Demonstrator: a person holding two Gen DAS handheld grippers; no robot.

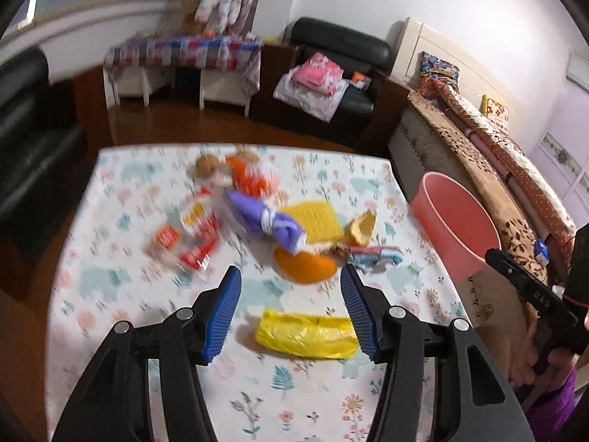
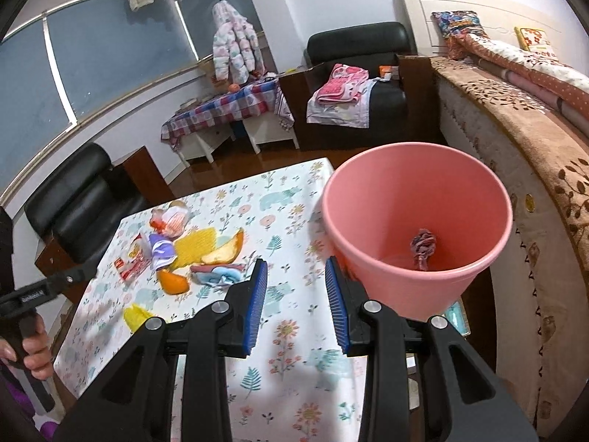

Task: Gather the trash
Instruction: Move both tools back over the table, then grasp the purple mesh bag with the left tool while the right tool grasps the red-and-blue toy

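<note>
Now the left gripper [image 1: 291,276] is hanging over the table [image 1: 110,294] with its jaws spread wide and nothing between the pads. A yellow plastic bag [image 1: 307,335] is lying on the floral cloth just under the gap. Beyond it the rest of the trash is lying in a pile: an orange peel [image 1: 305,267], a purple tied bag [image 1: 265,219], a yellow cloth [image 1: 318,219] and red wrappers [image 1: 197,235], which are blurred, perhaps snack packets. The right gripper [image 2: 296,269] is standing partly apart, gripping nothing, just beside the pink bin [image 2: 416,221]. One crumpled piece [image 2: 423,245] is lying inside the bin.
</note>
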